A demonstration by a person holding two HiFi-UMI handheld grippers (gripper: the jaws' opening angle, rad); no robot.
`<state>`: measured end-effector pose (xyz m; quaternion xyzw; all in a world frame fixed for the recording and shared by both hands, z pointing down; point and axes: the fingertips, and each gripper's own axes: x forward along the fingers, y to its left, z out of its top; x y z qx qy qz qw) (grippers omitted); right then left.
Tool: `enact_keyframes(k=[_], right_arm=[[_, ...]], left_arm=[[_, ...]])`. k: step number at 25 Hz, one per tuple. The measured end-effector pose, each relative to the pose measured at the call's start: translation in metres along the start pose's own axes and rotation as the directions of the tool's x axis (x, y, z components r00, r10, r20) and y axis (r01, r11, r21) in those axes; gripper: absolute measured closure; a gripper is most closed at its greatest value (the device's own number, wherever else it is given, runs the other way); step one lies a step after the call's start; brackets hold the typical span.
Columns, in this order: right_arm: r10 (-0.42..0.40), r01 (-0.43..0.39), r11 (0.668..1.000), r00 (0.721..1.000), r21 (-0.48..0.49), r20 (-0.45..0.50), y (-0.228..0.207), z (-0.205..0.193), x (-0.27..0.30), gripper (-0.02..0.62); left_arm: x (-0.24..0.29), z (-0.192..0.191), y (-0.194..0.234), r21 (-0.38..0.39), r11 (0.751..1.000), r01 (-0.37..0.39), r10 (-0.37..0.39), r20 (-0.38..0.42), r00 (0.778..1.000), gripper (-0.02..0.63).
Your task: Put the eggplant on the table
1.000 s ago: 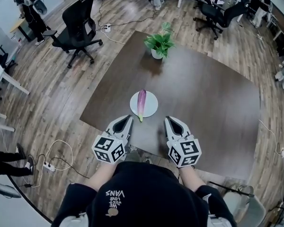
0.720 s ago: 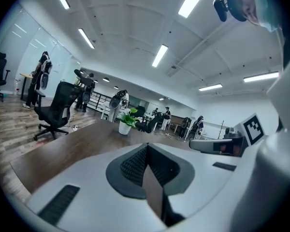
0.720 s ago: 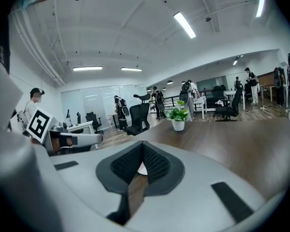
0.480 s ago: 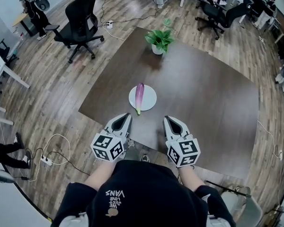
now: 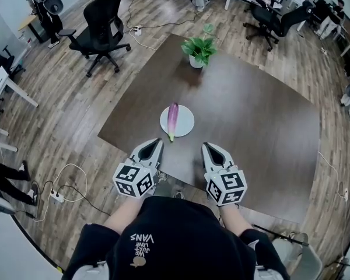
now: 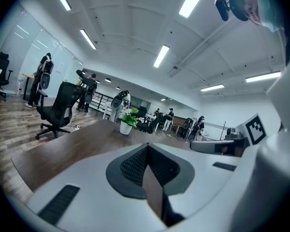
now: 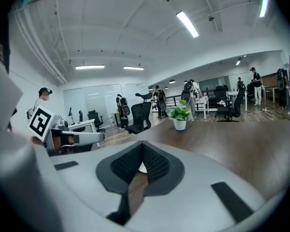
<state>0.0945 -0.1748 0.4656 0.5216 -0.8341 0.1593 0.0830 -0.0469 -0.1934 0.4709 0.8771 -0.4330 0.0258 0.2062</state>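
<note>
Black shirt (image 5: 175,229) reads "VANS" (upside down); eggplant (image 5: 172,119) on plate (image 5: 186,122).

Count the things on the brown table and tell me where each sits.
3: a potted plant at the far corner, a white plate nearer the front edge, and an eggplant lying on that plate.

A dark brown table (image 5: 251,115) stands on a wood-plank floor (image 5: 76,104). A white plate (image 5: 188,123) lies directly on it, near the front edge. Beyond the plate, well apart from it by the far corner, stands a potted plant (image 5: 198,50).
</note>
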Motion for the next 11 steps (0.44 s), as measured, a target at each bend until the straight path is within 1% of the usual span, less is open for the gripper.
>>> enact_keyframes(k=[4, 11], right_arm=[[0.002, -0.002, 1.000, 1.000, 0.001, -0.002, 0.0002, -0.0001, 0.0033, 0.578], [-0.002, 0.002, 1.000, 1.000, -0.011, -0.011, 0.0005, -0.0014, 0.0077, 0.578]], left_arm=[[0.0005, -0.0004, 0.0040, -0.019, 1.000, -0.004, 0.004, 0.002, 1.000, 0.595], [0.0030, -0.0006, 0.0083, -0.020, 1.000, -0.008, 0.008, -0.001, 1.000, 0.595]])
